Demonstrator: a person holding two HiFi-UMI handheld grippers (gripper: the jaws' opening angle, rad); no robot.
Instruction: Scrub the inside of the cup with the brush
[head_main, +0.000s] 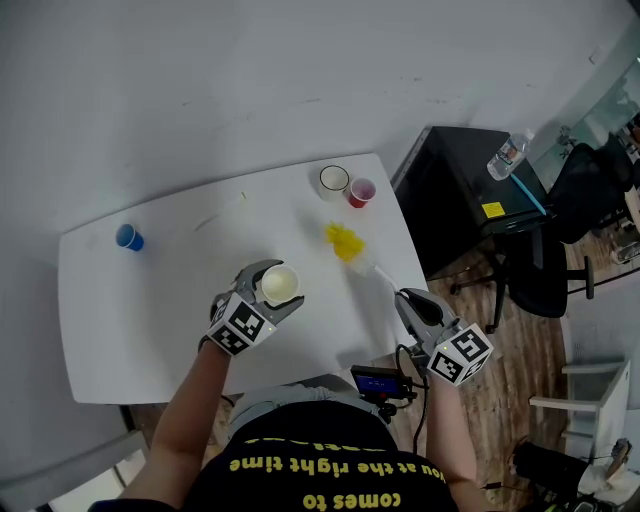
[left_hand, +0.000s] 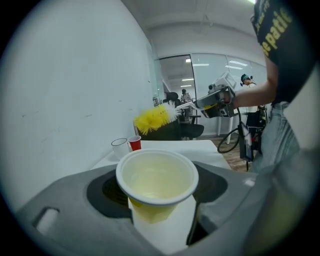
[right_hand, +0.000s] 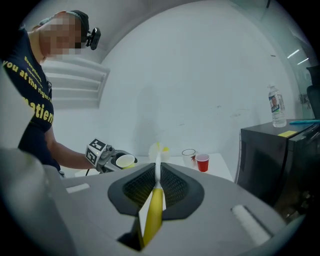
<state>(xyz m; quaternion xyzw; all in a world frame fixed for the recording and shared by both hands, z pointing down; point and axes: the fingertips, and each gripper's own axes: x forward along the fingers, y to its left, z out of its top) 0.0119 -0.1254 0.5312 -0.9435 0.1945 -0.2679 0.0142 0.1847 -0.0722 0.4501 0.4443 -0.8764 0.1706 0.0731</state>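
Two grippers hang over the near side of the white table (head_main: 150, 330), each with something in its jaws. The left gripper (head_main: 273, 288) stands wide, its jaws pressed on the sides of the pale yellow cup (left_hand: 156, 175), whose mouth tilts up and looks empty inside. The right gripper (head_main: 403, 297) is pinched narrow on the handle of the brush (head_main: 345, 242); the yellow bristle head sticks out over the table, right of the cup and clear of it. At the far right corner a red cup (head_main: 361, 192) and a clear cup (head_main: 334, 181) sit just beside each other, and a blue cup (head_main: 129, 237) stands alone at far left
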